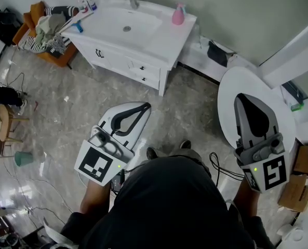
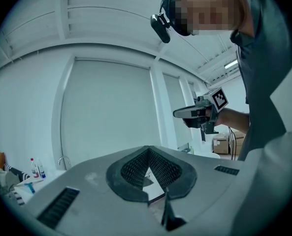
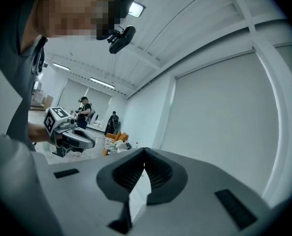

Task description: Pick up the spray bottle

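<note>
- The bottle I take for the spray bottle [image 1: 178, 14] is small and pink with a paler top. It stands upright on the right corner of the white vanity [image 1: 161, 35], beside the basin and well apart from both grippers.
- From the head view it is too small for me to make out a trigger or nozzle, and neither gripper view shows it.
- The person's dark top fills the bottom of the head view and covers the floor beneath.
- In the left gripper view that gripper's own body blocks the lower half. Only the vanity's far end shows at the lower left, with the tap [image 2: 62, 161] and two small bottles [image 2: 36, 168].
- The round white table [image 1: 247, 79] sits at the right, cut partly by the right gripper.
- An orange chair [image 1: 57, 60] heaped with clothes stands at the vanity's left end.
- Cardboard boxes [image 1: 298, 191] sit at the lower right edge.
- The left gripper [image 1: 146, 107] points toward the vanity across grey marbled floor. Its jaws are together at the tips with nothing between them.
- The right gripper [image 1: 242, 96] has its jaws closed too, and empty.
- Cables [image 1: 18, 211] trail over the floor at the lower left.
- Two people [image 3: 84, 109] stand far off in the right gripper view.
</note>
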A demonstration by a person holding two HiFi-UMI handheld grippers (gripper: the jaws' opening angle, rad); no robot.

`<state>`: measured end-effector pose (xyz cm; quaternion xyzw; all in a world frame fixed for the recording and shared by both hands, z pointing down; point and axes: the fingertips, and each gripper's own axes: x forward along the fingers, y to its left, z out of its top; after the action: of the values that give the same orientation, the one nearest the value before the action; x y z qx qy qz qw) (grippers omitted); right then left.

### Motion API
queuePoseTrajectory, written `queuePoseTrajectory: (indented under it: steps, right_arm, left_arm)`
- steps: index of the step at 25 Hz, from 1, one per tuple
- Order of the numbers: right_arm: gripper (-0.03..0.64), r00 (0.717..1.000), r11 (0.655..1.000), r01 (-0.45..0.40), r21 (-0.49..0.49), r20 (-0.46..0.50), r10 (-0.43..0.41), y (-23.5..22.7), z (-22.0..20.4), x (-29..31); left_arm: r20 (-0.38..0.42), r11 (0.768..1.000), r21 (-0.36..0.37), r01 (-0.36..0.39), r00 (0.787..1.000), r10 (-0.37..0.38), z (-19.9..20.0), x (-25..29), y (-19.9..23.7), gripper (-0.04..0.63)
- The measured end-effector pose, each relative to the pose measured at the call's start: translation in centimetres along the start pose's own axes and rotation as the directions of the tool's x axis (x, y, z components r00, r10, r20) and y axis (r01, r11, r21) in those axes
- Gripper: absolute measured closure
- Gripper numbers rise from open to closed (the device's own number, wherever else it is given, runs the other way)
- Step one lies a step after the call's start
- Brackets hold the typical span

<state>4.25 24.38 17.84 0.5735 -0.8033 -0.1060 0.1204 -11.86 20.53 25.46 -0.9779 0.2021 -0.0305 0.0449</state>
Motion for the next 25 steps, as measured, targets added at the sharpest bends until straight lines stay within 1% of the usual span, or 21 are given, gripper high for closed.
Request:
queuePoseTrajectory:
  steps: [4,10,21,25]
  right_arm:
    - [0.609,1.0,1.0,-0.02,0.018,-0.001,0.021,-1.5,-1.0,0.7]
    - [0.609,0.997,0.997,-0.071,0.039,0.01,0.07,-4.4,-2.2,1.0]
    - [0.609,0.992,0.99,-0.123,0.072,0.028,0.121,-13.0,-5.9,0.9]
    - [0.609,0.989,0.986,-0.144,0.08,0.036,0.141,-15.2,-7.3,0.7]
  left_arm:
    - [-0.016,1.0,0.002,-0.016,1.0,0.016,-0.2,1.3,-0.1,0.591]
    - [-0.034,0.998,0.001,-0.068,0.997,0.068,0.3,3.8,-0.4,0.591]
    - [-0.095,0.996,0.017,-0.084,0.992,0.085,0.3,12.8,-3.1,0.591]
    - [-0.102,0.994,0.023,-0.106,0.989,0.108,0.1,15.0,-3.9,0.591]
